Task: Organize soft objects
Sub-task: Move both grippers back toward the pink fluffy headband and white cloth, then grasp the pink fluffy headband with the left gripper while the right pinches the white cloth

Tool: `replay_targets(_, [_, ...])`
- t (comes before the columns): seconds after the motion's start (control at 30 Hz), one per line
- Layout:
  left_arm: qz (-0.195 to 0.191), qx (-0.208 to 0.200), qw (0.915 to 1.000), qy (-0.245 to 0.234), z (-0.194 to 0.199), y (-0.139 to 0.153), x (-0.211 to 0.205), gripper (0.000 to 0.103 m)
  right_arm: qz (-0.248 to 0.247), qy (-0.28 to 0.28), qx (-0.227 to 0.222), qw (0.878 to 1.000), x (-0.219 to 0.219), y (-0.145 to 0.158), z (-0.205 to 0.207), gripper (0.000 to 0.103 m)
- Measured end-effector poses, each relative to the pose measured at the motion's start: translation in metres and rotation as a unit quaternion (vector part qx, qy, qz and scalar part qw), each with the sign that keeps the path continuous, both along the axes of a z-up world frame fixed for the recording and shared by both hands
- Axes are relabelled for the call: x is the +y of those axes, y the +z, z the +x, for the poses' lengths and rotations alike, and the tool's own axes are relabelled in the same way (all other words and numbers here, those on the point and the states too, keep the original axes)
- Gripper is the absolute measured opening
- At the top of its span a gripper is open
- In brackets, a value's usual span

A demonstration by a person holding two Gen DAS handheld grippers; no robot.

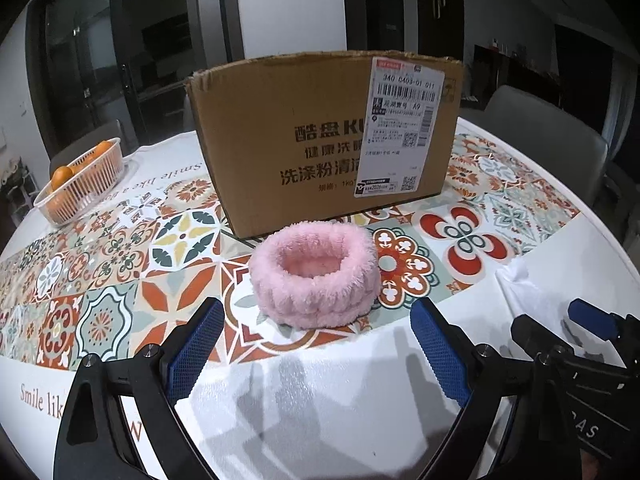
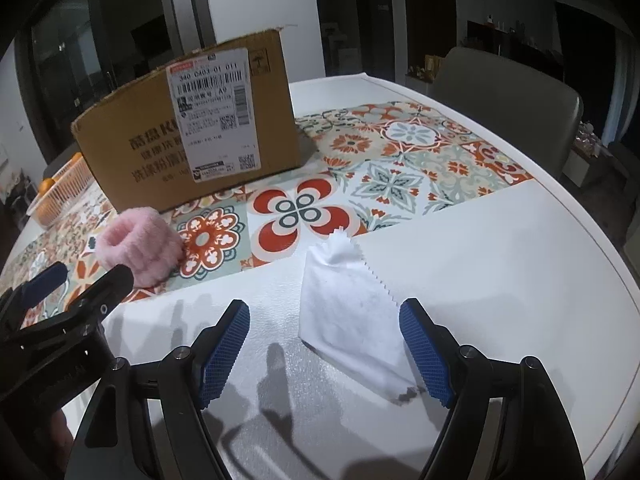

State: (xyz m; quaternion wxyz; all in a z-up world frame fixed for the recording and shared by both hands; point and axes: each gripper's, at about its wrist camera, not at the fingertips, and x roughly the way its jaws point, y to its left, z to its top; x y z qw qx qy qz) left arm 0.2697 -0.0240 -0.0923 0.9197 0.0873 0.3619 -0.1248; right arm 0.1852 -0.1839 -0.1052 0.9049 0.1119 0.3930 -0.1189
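Fruit basket (image 1: 80,184): at nine o'clock on the counter (image 1: 560,248), oranges inside – not part of the job.
Left tongs (image 1: 316,344): spread wide, empty, short of the pink headband (image 1: 314,276).
Pink headband: at the counter's centre, lying flat with its hole facing up – no clear long axis.
Cardboard box (image 1: 320,140): at twelve o'clock, just behind the headband.
White cloth (image 2: 352,308): at three o'clock, long axis running from near edge toward the box.
Right tongs (image 2: 324,348): spread, straddling the cloth's near end, not pinching.
Progress: nothing boxed yet; both items left.

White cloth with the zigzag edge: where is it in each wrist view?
Left wrist: white cloth at far right, partly cut off.
Right wrist: white cloth at lower centre, between the open jaws.
Shared landmark: cardboard box, behind it.
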Motion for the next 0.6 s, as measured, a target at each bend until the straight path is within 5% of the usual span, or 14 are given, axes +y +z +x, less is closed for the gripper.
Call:
replay_targets(0.43, [0.028, 0.022, 0.9993, -0.012, 0.028, -0.017, -0.013, 0.095, 0.004, -0.015, 0.033, 0.999, -0.005, -0.013, 0.016, 0.078])
replay_targets(0.6, [0.036, 0.027, 0.9989, -0.013, 0.035, -0.021, -0.018, 0.094, -0.019, -0.018, 0.037, 0.999, -0.005, -0.013, 0.020, 0.063])
